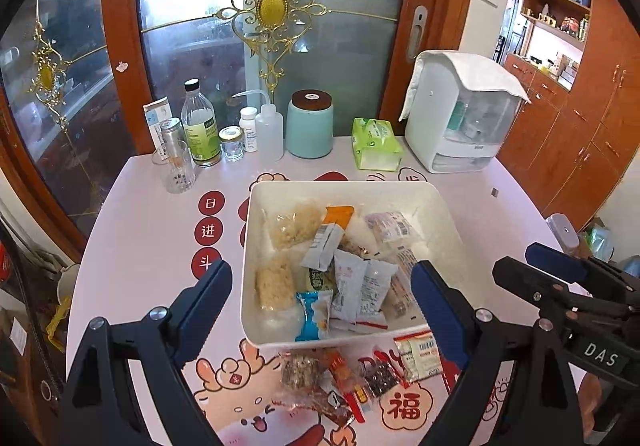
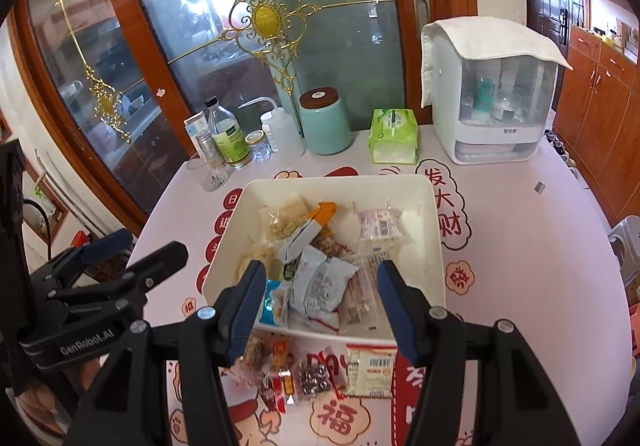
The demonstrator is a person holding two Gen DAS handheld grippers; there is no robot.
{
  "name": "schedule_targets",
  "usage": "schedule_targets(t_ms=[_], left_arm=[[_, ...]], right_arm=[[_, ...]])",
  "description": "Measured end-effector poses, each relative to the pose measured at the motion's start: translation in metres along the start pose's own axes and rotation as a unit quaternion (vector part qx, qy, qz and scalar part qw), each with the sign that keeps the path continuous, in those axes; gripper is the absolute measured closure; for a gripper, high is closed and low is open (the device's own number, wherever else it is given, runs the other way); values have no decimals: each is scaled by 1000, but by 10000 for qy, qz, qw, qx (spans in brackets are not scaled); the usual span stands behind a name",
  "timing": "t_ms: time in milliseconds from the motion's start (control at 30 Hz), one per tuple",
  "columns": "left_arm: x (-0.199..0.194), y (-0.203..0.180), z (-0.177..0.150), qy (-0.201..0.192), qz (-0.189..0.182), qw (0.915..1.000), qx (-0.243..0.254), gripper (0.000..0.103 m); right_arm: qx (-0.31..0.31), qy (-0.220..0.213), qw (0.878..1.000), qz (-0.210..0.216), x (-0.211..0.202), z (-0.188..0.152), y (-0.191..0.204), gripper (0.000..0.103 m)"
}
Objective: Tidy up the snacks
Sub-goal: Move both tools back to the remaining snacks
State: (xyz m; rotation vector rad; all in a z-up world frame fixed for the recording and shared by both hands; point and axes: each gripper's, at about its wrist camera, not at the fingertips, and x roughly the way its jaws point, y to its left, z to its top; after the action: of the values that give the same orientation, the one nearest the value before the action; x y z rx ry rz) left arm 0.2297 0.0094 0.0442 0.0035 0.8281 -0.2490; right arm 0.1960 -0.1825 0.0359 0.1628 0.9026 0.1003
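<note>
A white rectangular bin [image 1: 256, 230] [image 2: 434, 221] sits mid-table, holding several wrapped snacks: rice-crisp bars, white sachets, a blue packet [image 1: 310, 316] and an orange-tipped packet [image 1: 338, 215]. Several loose snacks lie on the table in front of the bin: a nut bar [image 1: 300, 368], a dark packet [image 1: 382, 378] and a white barcode packet [image 1: 420, 354] [image 2: 370, 372]. My left gripper [image 1: 322, 294] is open and empty, above the bin's near edge. My right gripper [image 2: 322, 296] is open and empty, above the same edge; it also shows in the left wrist view [image 1: 536, 266].
Along the table's back stand a glass bottle [image 1: 200, 125], small jars, a squeeze bottle [image 1: 270, 131], a teal canister [image 1: 310, 123], a green tissue pack [image 1: 376, 143] and a white towel-covered dispenser [image 1: 460, 113]. A drinking glass [image 1: 180, 167] stands at back left. A glass door is behind.
</note>
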Motion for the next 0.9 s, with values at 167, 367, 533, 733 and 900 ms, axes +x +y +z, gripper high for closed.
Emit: schedule_targets(t_ms=[167, 367, 533, 733, 900], left_arm=[[-15, -1, -16, -64, 1, 10000, 35, 13], [-21, 2, -42, 27, 14, 10000, 60, 13], [-13, 9, -66, 217, 53, 9997, 58, 13], [14, 26, -96, 639, 91, 9978, -162, 13], [45, 36, -121, 1029, 149, 9942, -264, 13]], right_arm=[[-43, 25, 10000, 22, -10, -17, -2, 44], [-107, 127, 9999, 33, -14, -39, -3, 44], [-26, 346, 9994, 51, -4, -58, -9, 44], [197, 711, 9973, 2, 19, -83, -23, 44], [363, 1097, 9932, -117, 48, -103, -33, 44]])
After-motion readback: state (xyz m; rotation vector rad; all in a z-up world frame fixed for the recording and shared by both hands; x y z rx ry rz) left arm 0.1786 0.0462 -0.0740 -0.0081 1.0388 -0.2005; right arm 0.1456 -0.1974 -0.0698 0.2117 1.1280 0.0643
